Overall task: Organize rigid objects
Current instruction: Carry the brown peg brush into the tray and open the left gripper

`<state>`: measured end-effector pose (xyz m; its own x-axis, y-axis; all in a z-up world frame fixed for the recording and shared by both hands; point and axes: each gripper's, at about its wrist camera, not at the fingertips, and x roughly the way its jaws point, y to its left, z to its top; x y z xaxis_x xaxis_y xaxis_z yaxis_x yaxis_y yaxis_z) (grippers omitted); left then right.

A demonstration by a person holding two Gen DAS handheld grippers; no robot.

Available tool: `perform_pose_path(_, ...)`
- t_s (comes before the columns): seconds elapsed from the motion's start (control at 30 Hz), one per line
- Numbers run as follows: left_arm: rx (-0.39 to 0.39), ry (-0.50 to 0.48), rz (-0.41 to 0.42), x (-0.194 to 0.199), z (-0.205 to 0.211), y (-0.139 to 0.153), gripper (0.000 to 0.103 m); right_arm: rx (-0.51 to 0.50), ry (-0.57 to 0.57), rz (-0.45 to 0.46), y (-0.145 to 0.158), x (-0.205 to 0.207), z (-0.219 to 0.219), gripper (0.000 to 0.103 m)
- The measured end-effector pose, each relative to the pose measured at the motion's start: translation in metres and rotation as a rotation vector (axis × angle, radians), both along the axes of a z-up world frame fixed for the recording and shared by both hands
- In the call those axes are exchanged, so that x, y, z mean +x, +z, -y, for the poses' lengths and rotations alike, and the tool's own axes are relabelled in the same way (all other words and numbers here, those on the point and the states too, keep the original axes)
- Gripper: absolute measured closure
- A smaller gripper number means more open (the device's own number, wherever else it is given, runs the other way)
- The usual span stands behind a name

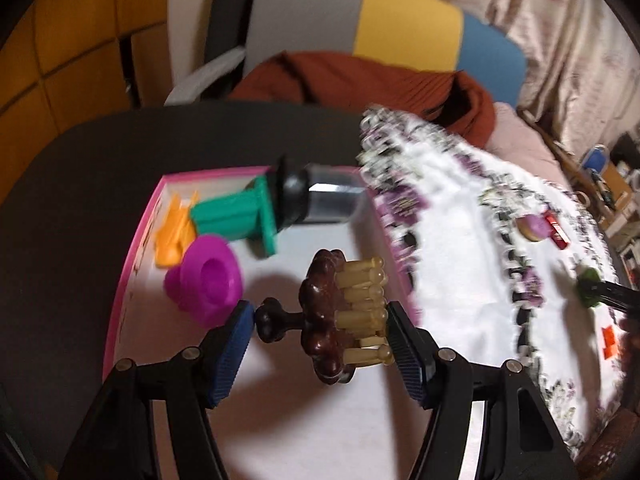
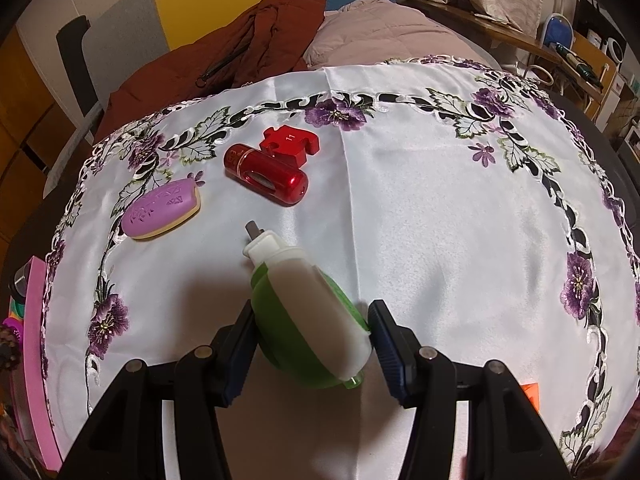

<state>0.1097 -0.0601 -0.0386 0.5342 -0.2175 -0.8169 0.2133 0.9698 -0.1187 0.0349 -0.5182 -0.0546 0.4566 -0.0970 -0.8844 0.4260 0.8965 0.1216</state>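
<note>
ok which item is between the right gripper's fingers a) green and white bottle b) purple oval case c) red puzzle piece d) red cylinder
a: in the right wrist view the green and white bottle lies between the fingers of the right gripper, while the red cylinder lies farther off on the cloth.

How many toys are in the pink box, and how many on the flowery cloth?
In the box: 4 - orange piece, purple cup, green-and-silver thing, brown brush
On the cloth: 4 - lilac case, red tube, red puzzle piece, green-and-white bottle
Total: 8
</note>
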Motion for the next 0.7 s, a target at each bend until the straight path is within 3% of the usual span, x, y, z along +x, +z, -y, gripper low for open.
perform_pose_path(0.27, 0.024, 0.04, -0.027, 0.009, -0.013, -0.009, 0.036, 0.001, -0.003, 0.001, 0.0, 0.001, 0.001, 0.048)
perform_pose_path(0.43, 0.007, 0.054, 0.012, 0.001, -0.021, 0.001, 0.034, 0.001, -0.007, 0.001, 0.0, 0.001, 0.002, 0.048)
perform_pose_path(0.57, -0.016, 0.061, 0.043, -0.009, -0.026, 0.008, 0.02, 0.004, -0.017, 0.005, 0.001, 0.0, 0.004, 0.048)
perform_pose_path(0.7, -0.058, 0.075, 0.065, -0.023, -0.032, 0.014, 0.017, 0.016, -0.023, 0.016, 0.002, -0.002, 0.005, 0.048)
